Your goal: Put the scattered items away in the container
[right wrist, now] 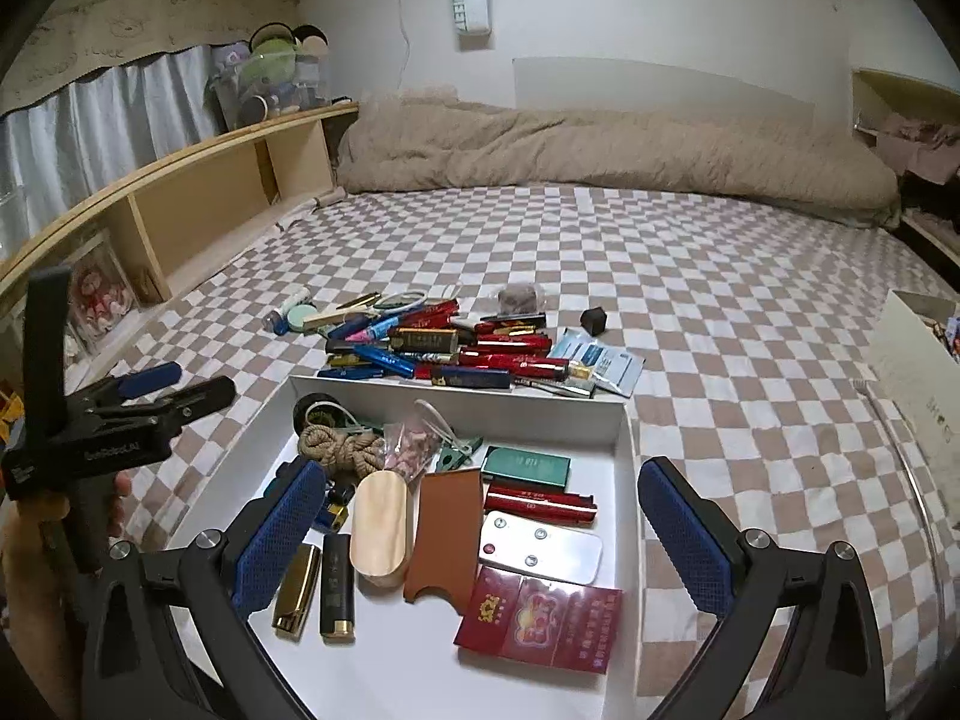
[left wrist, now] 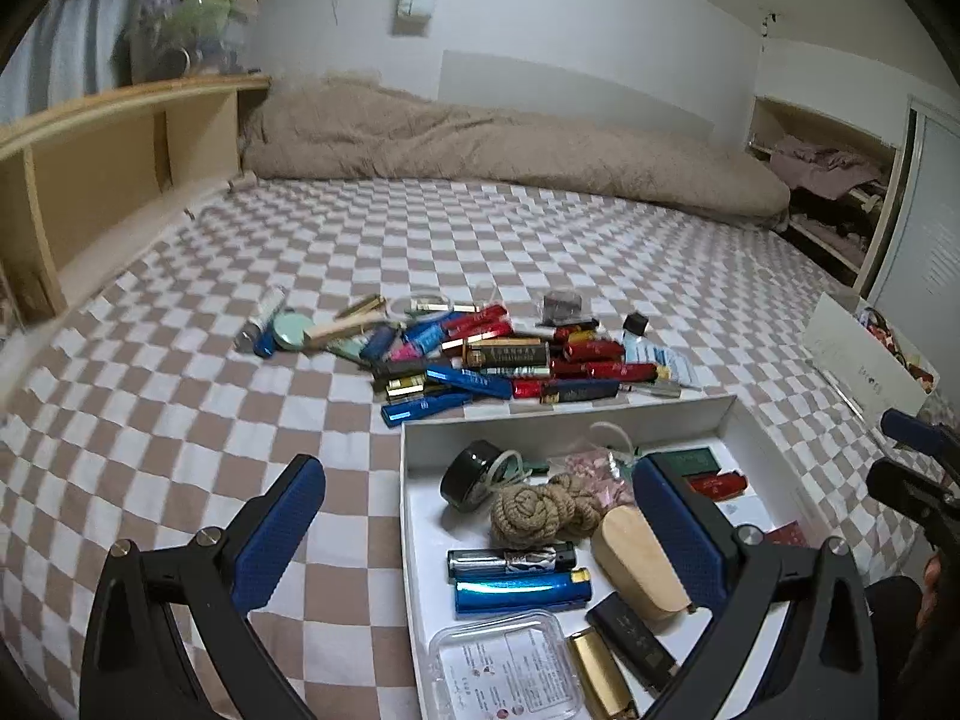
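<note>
A white open box (left wrist: 420, 429) (right wrist: 624, 420) lies on the checked bedspread and holds a rope coil (left wrist: 543, 516), lighters (left wrist: 522, 591), a wooden oval piece (right wrist: 381, 531), red cigarette packs (right wrist: 540, 624) and other small items. Beyond its far wall lies a pile of scattered items (left wrist: 498, 360) (right wrist: 456, 348): red and blue lighters, packets, a round tin. My left gripper (left wrist: 474, 516) hangs open over the box's left wall, nothing between its blue pads. My right gripper (right wrist: 480, 519) is open above the box, empty too. The left gripper (right wrist: 156, 396) also shows at the right wrist view's left edge, held by a hand.
A rolled beige duvet (left wrist: 480, 144) lies along the back of the bed. A wooden shelf (left wrist: 120, 144) runs along the left side. A second white box (left wrist: 864, 360) with oddments stands at the right edge. A small black cube (right wrist: 594, 321) sits apart from the pile.
</note>
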`<state>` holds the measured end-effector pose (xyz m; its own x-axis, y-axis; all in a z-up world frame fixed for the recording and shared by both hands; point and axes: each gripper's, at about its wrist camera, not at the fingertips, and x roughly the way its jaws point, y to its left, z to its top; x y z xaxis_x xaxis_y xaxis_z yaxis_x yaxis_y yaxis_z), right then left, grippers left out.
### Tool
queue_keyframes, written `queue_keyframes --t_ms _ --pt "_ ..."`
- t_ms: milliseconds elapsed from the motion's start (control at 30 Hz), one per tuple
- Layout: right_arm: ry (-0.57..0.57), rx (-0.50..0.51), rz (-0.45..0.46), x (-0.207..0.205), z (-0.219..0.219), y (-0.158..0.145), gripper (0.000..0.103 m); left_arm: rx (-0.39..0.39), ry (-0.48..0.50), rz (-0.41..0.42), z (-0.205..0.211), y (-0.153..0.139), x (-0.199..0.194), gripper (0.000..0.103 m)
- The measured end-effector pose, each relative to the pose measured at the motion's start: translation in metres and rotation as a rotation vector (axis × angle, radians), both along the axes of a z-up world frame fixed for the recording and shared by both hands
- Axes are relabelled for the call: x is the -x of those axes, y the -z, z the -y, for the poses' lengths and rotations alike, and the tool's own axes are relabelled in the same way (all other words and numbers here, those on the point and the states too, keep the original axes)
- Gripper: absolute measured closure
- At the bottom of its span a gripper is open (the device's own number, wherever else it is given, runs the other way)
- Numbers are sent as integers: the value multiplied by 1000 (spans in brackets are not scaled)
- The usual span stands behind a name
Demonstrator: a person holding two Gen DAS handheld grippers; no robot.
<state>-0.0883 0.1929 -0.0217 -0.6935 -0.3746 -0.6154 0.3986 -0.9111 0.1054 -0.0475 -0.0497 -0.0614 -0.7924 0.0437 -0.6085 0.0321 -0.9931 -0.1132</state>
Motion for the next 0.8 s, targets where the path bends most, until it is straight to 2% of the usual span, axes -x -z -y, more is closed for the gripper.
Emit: queue_keyframes --t_ms 133,300,567,800 --pt "12 -9 -25 -9 -7 -6 0 -11 1 -12 -7 -9 -14 0" --pt "28 -7 -48 -22 -20 -12 0 19 6 -16 -23 -15 -30 0" --pt "49 -6 -69 -41 -37 -15 0 120 3 -54 -47 -24 -55 0" --pt "43 -10 -69 -53 -41 -12 0 106 -4 -65 -55 -27 -72 0"
